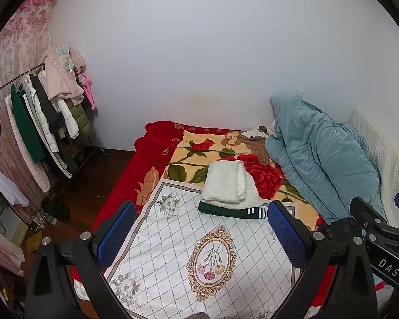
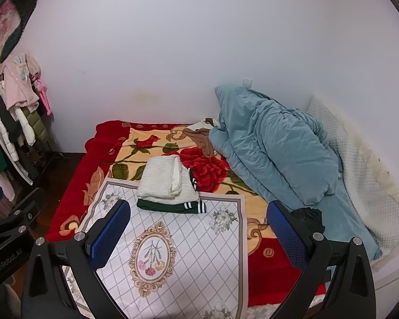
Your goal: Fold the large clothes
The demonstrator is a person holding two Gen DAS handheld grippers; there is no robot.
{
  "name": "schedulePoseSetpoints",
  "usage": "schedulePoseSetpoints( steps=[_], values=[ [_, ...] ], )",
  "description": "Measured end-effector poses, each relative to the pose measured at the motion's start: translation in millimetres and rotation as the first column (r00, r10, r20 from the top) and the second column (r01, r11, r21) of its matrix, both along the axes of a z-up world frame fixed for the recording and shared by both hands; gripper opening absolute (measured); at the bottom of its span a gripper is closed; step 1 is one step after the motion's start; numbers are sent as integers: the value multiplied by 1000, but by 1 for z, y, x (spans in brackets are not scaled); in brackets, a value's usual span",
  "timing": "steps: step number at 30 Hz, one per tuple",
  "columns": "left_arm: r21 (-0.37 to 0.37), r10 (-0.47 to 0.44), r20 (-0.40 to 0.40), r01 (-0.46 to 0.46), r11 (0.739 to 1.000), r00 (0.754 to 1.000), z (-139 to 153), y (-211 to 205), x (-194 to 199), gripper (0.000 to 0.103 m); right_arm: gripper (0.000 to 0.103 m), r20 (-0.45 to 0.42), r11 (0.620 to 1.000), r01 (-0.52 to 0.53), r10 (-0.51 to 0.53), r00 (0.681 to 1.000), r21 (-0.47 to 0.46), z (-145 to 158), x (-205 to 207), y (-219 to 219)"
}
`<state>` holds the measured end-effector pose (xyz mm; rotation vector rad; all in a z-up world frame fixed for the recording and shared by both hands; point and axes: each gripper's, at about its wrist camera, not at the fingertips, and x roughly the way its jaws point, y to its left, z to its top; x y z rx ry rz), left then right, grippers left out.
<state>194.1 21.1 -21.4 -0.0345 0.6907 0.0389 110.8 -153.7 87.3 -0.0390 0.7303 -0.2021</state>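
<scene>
A folded white fluffy garment (image 1: 230, 184) lies on top of a folded dark green garment with white stripes (image 1: 234, 211), at the far edge of a white floral cloth (image 1: 199, 252) spread on the bed. The stack also shows in the right wrist view, white garment (image 2: 165, 179) on the green one (image 2: 173, 207). My left gripper (image 1: 202, 235) is open and empty, held above the white cloth, short of the stack. My right gripper (image 2: 199, 235) is open and empty, also above the cloth (image 2: 173, 265). The right gripper's body shows at the right edge of the left view (image 1: 380, 228).
A red rose-patterned blanket (image 1: 188, 151) covers the bed. A bunched teal duvet (image 1: 319, 156) lies along the right side, with a brown garment (image 1: 255, 143) beside it. A clothes rack (image 1: 48, 117) with hanging coats stands at the left. A small black item (image 2: 307, 216) lies by the duvet.
</scene>
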Motion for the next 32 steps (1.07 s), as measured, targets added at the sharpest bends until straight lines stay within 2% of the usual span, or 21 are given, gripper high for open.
schedulePoseSetpoints(
  steps=[32],
  values=[
    [5, 14, 6, -14, 1000, 1000, 1, 4, -19, 101, 103, 19, 1000, 15, -14, 1000, -15, 0, -23, -1]
  ],
)
